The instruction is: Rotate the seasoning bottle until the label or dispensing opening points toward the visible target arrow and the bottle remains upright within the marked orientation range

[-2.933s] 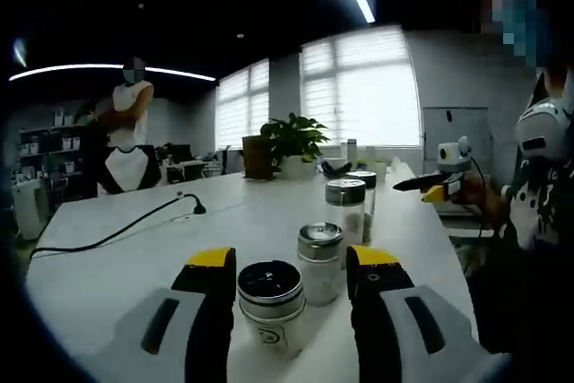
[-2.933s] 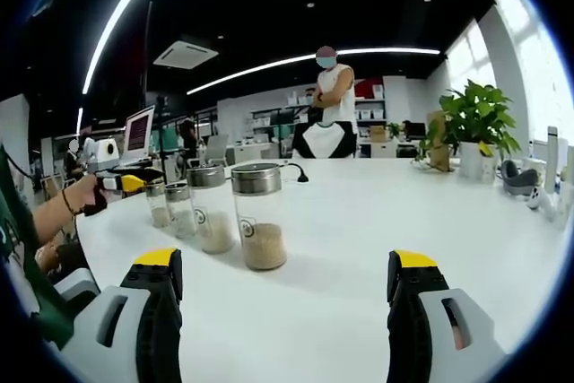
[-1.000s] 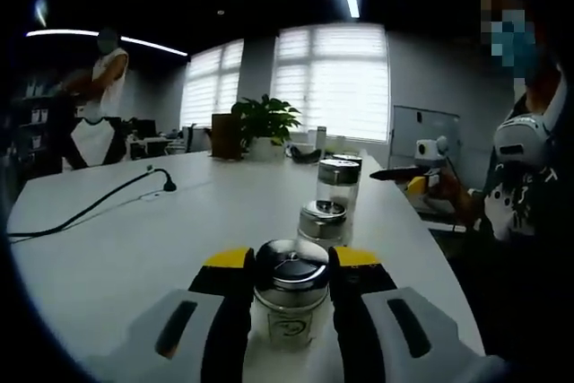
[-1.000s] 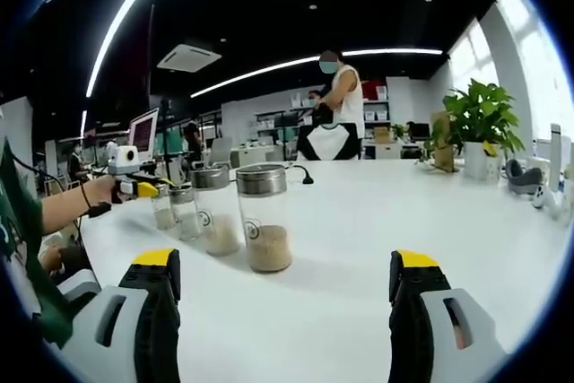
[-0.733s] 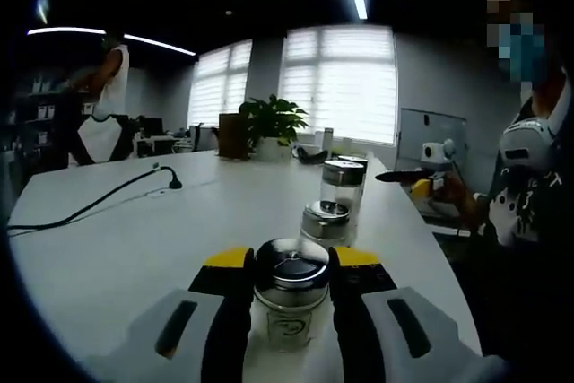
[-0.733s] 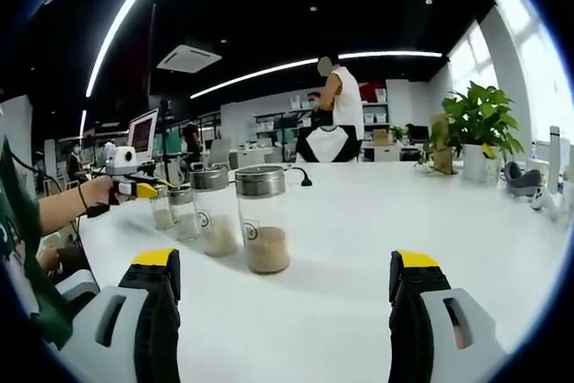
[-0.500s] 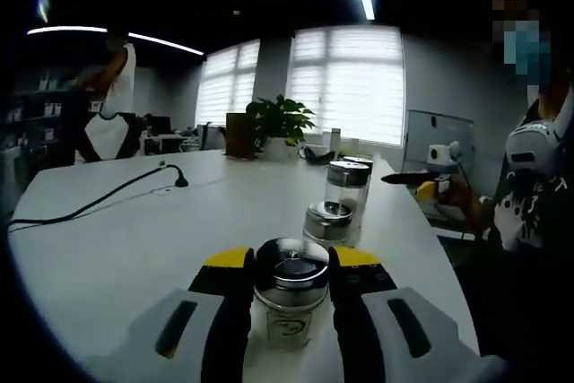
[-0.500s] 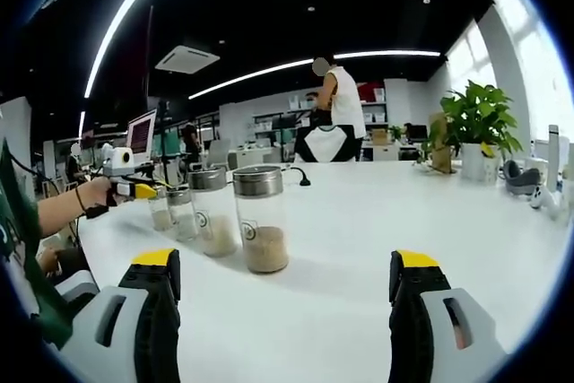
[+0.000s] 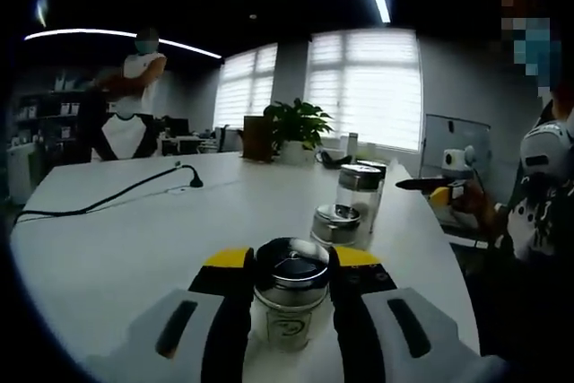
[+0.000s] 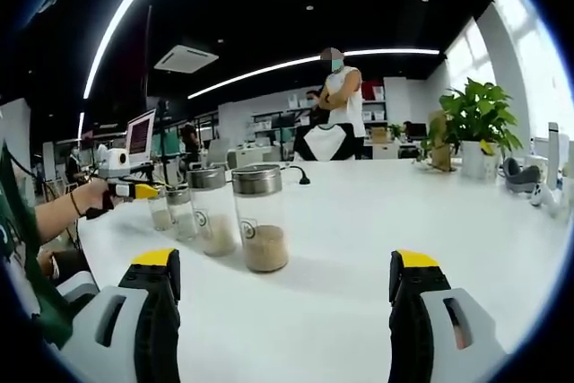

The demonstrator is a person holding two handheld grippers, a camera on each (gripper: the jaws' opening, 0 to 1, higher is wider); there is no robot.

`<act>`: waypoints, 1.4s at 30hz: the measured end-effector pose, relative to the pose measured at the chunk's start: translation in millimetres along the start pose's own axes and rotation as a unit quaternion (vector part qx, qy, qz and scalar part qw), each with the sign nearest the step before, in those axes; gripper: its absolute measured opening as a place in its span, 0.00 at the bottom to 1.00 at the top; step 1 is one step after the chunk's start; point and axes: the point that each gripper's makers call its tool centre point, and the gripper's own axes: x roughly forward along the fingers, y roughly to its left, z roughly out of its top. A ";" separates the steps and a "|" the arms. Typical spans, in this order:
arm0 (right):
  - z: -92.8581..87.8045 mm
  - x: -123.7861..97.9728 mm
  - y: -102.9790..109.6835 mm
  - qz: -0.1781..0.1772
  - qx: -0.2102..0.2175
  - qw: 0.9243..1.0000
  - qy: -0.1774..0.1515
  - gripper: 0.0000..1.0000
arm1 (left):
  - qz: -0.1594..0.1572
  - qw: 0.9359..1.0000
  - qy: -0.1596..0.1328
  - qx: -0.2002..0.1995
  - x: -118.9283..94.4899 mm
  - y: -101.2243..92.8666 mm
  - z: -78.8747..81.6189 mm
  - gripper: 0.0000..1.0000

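Observation:
My left gripper (image 9: pixel 289 263) is shut on a seasoning bottle (image 9: pixel 287 311), a clear jar with a steel lid and a round logo facing the camera. It stands upright on the white table (image 9: pixel 126 248). A short bottle (image 9: pixel 335 224) and a taller one (image 9: pixel 358 189) stand in line just beyond it. In the right gripper view the same row of bottles runs away to the left, with the nearest bottle (image 10: pixel 260 218) half full of beige grains. My right gripper (image 10: pixel 285 263) is open over bare table, well short of that bottle. The left gripper (image 10: pixel 127 188) sits at the row's far end.
A black cable (image 9: pixel 108 200) crosses the table to the left. A potted plant (image 9: pixel 292 128) and small items stand at the far edge. A person (image 10: pixel 337 114) stands beyond the table. The holder's hand carries the right gripper (image 9: pixel 441 187).
Since 2.9 s ago my left gripper has shut on the nearest bottle. Over the last second the left gripper view has swung slightly, bottle still held. The right gripper has hardly moved.

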 end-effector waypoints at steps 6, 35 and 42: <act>-2.0 0.7 0.0 0.001 0.001 1.000 0.003 0.99 | 0.022 1.000 0.001 -0.002 -0.3 2.1 0.1 0.34; -1.8 -1.1 -5.1 -0.005 0.005 1.000 0.003 0.99 | 0.151 0.988 -0.014 -0.020 -4.7 11.5 0.1 0.35; -2.3 -1.0 -5.5 -0.005 0.006 1.000 0.004 0.99 | 0.163 0.986 -0.019 -0.019 -5.0 13.6 0.5 0.35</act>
